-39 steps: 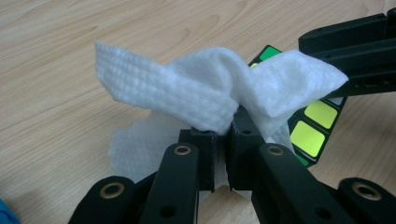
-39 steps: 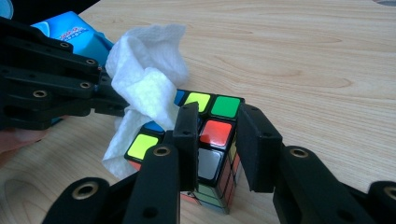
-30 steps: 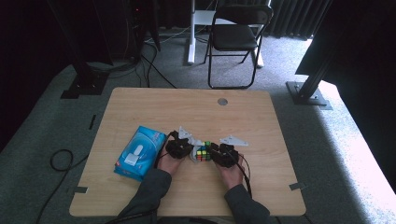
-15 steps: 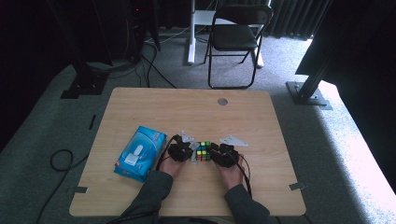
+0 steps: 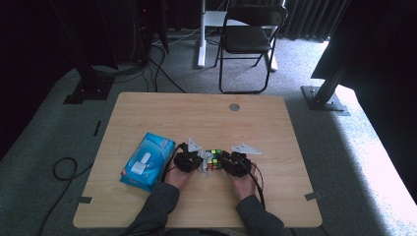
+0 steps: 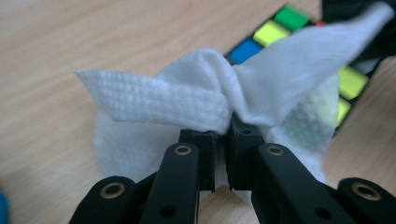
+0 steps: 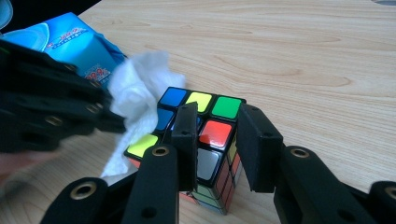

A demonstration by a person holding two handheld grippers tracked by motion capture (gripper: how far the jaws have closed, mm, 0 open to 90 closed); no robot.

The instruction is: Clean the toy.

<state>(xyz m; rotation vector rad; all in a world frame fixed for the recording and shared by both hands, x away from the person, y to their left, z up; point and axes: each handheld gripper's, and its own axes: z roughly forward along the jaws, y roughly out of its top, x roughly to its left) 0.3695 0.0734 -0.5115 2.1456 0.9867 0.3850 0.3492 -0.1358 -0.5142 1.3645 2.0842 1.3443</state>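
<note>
Wiping: white paper wipe (image 6: 205,102) pressed on multicoloured puzzle cube (image 7: 205,140), mid-counter (image 5: 275,128); judged underway, faces remaining.
Left tongs (image 6: 223,135): clamped tight on wipe.
Right tongs (image 7: 217,140): part-open, gripping cube.

A lab or studio recording space: grey carpet floor (image 5: 344,162), black metal stand bases (image 5: 324,98), trailing cables (image 5: 59,169), 1 folding chair (image 5: 248,39) beyond a bare wooden table (image 5: 196,113).
</note>
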